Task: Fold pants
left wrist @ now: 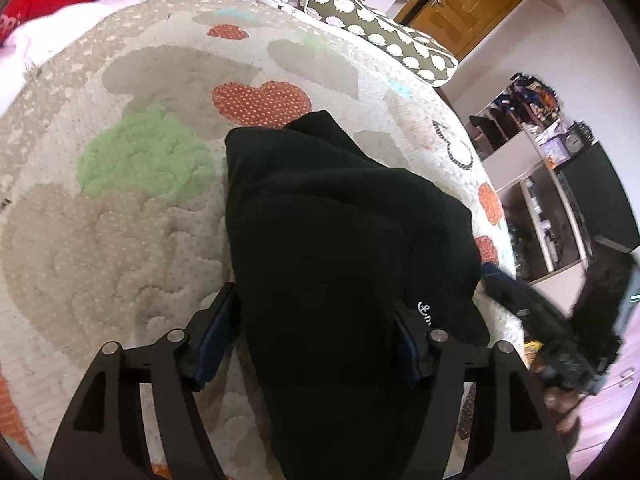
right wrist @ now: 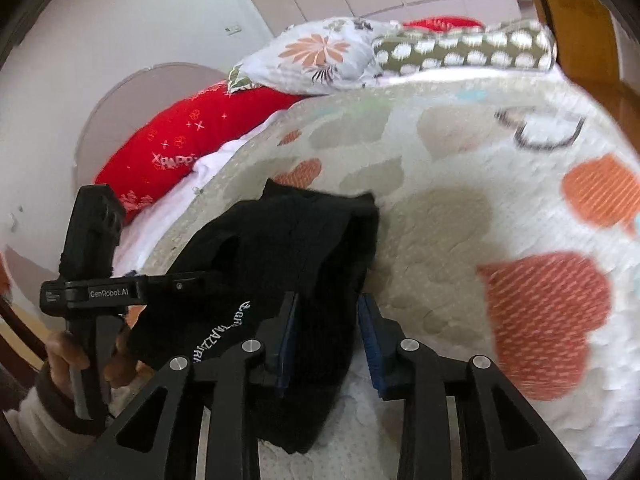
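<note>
The black pants (left wrist: 340, 240) lie bunched and folded over on a quilted bedspread (left wrist: 120, 200) with heart patches. My left gripper (left wrist: 316, 332) is open, its two blue-padded fingers straddling the near end of the pants. In the right wrist view the same pants (right wrist: 288, 248) show white lettering near the waistband. My right gripper (right wrist: 328, 344) is open, with a strip of the black fabric lying between its fingers. The left gripper (right wrist: 188, 280) shows at the left of that view, hand-held, its tips buried in the fabric.
A red pillow (right wrist: 180, 144), a floral pillow (right wrist: 320, 56) and an olive dotted bolster (left wrist: 384, 36) lie at the head of the bed. Shelves with clutter (left wrist: 540, 152) and a wooden door (left wrist: 460, 4) stand beyond the bed's right edge.
</note>
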`<move>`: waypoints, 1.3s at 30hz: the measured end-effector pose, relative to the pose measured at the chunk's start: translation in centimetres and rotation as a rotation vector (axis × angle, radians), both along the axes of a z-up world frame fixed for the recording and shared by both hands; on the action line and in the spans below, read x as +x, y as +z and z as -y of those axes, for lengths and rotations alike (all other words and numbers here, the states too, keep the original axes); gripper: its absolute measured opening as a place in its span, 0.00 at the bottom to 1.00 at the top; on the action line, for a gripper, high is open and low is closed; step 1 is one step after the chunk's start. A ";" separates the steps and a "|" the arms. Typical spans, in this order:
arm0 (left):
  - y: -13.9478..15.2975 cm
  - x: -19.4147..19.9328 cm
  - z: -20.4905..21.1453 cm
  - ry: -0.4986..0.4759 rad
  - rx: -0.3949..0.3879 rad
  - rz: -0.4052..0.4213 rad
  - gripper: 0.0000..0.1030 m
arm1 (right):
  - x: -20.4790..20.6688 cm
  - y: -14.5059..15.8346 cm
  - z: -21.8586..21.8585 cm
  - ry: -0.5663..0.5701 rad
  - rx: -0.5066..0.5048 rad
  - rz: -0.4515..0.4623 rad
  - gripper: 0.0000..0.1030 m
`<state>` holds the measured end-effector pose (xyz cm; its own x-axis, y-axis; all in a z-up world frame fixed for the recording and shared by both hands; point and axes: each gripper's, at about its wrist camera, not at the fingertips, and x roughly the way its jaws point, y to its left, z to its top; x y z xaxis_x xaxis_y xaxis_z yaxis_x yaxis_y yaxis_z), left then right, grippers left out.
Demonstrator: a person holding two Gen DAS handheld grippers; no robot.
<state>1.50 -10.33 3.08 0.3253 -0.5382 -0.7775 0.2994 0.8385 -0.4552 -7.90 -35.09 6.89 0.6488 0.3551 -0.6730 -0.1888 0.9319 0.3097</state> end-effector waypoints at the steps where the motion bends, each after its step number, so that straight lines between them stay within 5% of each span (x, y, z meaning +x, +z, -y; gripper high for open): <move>1: 0.3 -0.3 0.0 0.003 0.015 0.005 0.67 | -0.2 0.7 -0.4 0.013 -0.010 0.016 0.33; 9: 2.5 -2.9 0.2 0.024 0.167 0.115 0.71 | 0.4 2.0 -5.5 0.121 -0.102 0.045 0.39; 15: 1.9 -3.5 -0.1 0.075 0.172 0.153 0.78 | 0.4 -1.9 -6.3 0.085 -0.193 -0.017 0.39; 25: 4.1 -6.0 0.2 0.120 0.219 0.275 0.78 | -1.6 0.9 -6.2 0.009 -0.176 0.033 0.66; 39: 6.0 -8.5 -0.9 0.208 0.223 0.349 0.78 | -3.4 1.8 -5.5 -0.093 -0.156 0.051 0.79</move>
<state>-7.05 -9.42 9.10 0.6716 -0.2658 -0.6916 0.2182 0.9630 -0.1582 -11.34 -29.54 8.69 0.7087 0.1855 -0.6807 -0.1112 0.9821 0.1519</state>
